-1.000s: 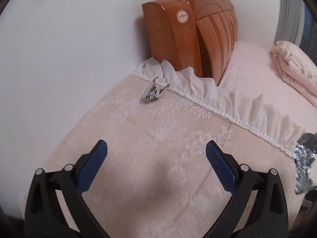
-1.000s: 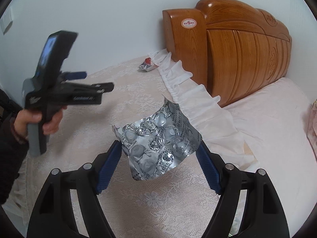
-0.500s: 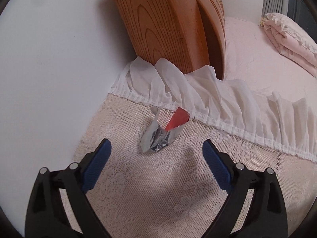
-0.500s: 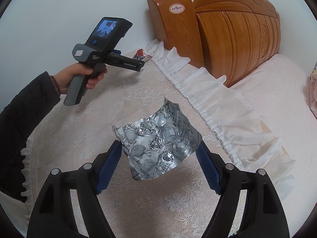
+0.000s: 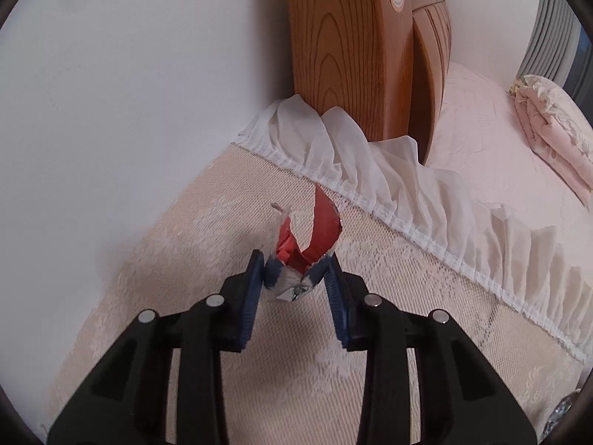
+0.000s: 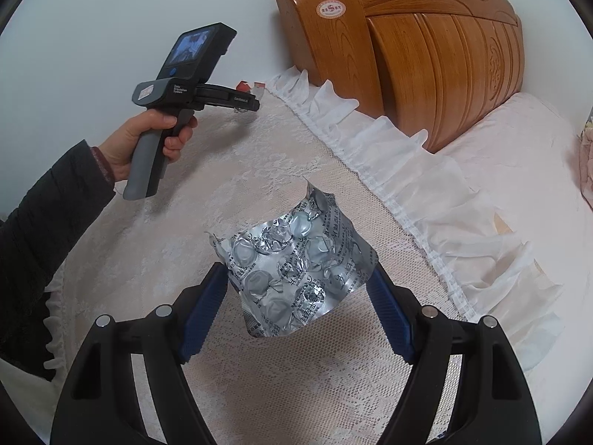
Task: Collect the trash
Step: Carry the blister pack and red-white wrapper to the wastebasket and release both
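Observation:
My left gripper (image 5: 296,267) is shut on a crumpled red, white and blue wrapper (image 5: 307,244) near the far corner of a lace-covered surface (image 5: 185,259). From the right wrist view the left gripper (image 6: 244,105) is at the far left with the wrapper (image 6: 244,85) at its tip. My right gripper (image 6: 296,278) is shut on an empty silver pill blister sheet (image 6: 292,267) and holds it above the lace cover.
A carved wooden headboard (image 6: 426,48) stands against the white wall. A white ruffle (image 6: 426,185) edges the lace cover. A pink mattress (image 5: 500,148) lies to the right, with a folded pink blanket (image 5: 548,122) on it.
My left gripper moved forward to the wrapper and shut on it. My right gripper kept hold of the blister sheet and barely moved.

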A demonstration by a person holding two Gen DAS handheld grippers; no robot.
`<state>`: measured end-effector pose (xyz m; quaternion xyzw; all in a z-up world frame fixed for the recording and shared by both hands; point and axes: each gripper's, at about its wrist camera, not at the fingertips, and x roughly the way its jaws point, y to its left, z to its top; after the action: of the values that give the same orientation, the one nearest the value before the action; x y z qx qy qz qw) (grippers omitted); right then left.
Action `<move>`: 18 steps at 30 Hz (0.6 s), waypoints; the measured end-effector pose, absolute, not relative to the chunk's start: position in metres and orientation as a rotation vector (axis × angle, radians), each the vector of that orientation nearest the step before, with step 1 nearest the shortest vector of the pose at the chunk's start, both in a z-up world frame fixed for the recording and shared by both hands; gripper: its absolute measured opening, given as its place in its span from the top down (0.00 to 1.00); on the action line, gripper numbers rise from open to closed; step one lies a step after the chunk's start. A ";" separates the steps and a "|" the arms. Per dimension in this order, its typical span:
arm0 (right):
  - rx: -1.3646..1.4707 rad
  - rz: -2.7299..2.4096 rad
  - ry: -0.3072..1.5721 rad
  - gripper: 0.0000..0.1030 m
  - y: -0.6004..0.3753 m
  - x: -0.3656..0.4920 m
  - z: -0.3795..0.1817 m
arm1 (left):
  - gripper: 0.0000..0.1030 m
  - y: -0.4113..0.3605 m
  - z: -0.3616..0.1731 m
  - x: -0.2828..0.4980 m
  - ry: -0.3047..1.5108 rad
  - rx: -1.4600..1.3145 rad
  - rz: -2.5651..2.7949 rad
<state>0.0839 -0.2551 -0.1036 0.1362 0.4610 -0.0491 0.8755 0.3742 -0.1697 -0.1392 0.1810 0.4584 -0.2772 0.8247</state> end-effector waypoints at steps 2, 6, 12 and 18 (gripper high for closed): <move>0.279 -0.089 0.962 0.25 -0.253 0.084 -0.103 | 0.68 -0.152 -0.133 0.359 0.981 0.356 -0.555; 0.257 -0.040 0.967 0.25 -0.244 0.084 -0.103 | 0.68 -0.103 -0.122 0.311 1.005 0.291 -0.469; 0.185 0.088 0.969 0.25 -0.223 0.073 -0.096 | 0.68 -0.035 -0.110 0.224 1.045 0.220 -0.268; 0.113 0.168 0.962 0.25 -0.208 0.049 -0.082 | 0.68 0.005 -0.090 0.133 1.072 0.113 -0.148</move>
<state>0.0488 -0.2077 -0.0822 0.0544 0.4618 0.0807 0.8816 0.1330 0.0055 -0.0896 0.0540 0.5099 -0.0706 0.8556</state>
